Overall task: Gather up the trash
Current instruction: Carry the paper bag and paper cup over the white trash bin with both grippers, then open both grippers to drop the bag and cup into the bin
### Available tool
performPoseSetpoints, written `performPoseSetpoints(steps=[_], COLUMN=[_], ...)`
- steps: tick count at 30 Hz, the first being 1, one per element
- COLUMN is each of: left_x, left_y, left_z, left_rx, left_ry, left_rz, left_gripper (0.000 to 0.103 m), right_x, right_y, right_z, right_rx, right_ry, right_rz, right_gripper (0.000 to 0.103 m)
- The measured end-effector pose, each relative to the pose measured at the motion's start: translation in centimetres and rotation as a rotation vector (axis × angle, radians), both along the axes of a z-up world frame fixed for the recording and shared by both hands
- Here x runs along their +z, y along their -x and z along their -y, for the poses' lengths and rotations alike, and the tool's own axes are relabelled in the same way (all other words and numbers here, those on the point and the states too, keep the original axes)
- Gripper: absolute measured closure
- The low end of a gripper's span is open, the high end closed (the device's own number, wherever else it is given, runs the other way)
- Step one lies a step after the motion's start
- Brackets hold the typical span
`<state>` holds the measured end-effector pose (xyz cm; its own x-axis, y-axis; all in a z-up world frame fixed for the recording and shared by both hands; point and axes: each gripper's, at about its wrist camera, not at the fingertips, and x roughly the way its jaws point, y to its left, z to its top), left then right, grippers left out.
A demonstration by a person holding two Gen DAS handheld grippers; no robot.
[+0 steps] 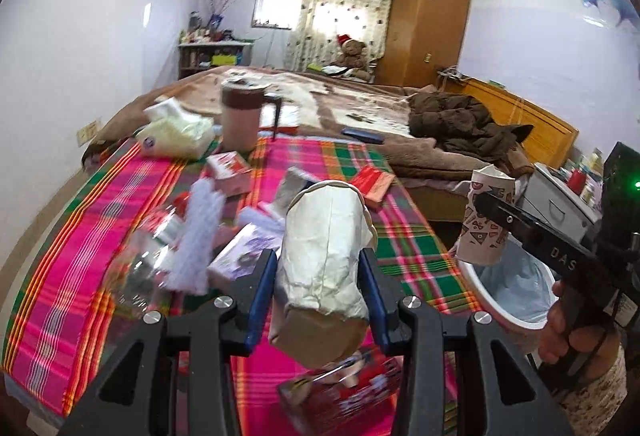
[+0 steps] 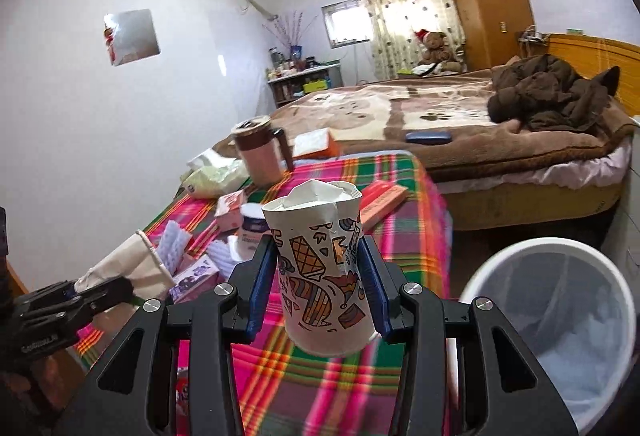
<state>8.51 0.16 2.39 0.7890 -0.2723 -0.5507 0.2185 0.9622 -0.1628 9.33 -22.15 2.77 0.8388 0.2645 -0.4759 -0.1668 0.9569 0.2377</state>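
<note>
Above a table [image 1: 132,196] draped in a pink, green and orange plaid cloth, both grippers hold crushed paper cups. Left gripper [image 1: 320,300]: its blue-padded jaws are clamped on a crumpled white cup [image 1: 324,252], held clear of the cloth with its mouth pointing away from the camera. Right gripper [image 2: 318,288]: its jaws squeeze a dented printed cup [image 2: 324,268], upright, its rim folded in. In the left wrist view this printed cup [image 1: 486,216] hangs just over the near rim of a white bin [image 1: 504,312] lined with a pale bag, which stands beside the table's right edge; a hand [image 1: 568,328] grips the tool's handle there. Still on the cloth: small cartons [image 1: 230,168], a red packet [image 1: 372,182], a white foam piece [image 1: 198,236], a tissue pack [image 1: 176,132] and a brown jug [image 1: 242,116]. Behind the table: a bed [image 2: 440,124] with a brown coat [image 2: 552,92].
</note>
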Motion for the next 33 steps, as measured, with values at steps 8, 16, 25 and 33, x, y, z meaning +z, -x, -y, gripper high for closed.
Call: performPoseSetpoints(steps=[8,16,25,33], left_x=[0.9,1.0,-0.5,-1.8], left_y=[-1.0,-1.7,-2.3,-2.8], left_z=[4.9,10.4,16.9,21.2], left_rx=[-0.099,-0.213,-0.339,-0.398], left_ry=[-0.002,0.020,0.013,-0.038], left_rz=[0.026,0.026,-0.016,-0.037], left_gripper=[0.060,0.060,0.060,0.059], right_x=[1.0,0.6,-1.3,-3.1], right_y=[1.4,2.2,2.4,2.5], right_z=[3.1,6.8,10.0,13.1], right_rx=[-0.091,-0.196,-0.275,-0.320], right_ry=[0.027,0.042,0.044,0.036], right_rz=[0.013,-0.009,-0.072,-0.127], right_gripper=[0.059,0.059,0.058,0.058])
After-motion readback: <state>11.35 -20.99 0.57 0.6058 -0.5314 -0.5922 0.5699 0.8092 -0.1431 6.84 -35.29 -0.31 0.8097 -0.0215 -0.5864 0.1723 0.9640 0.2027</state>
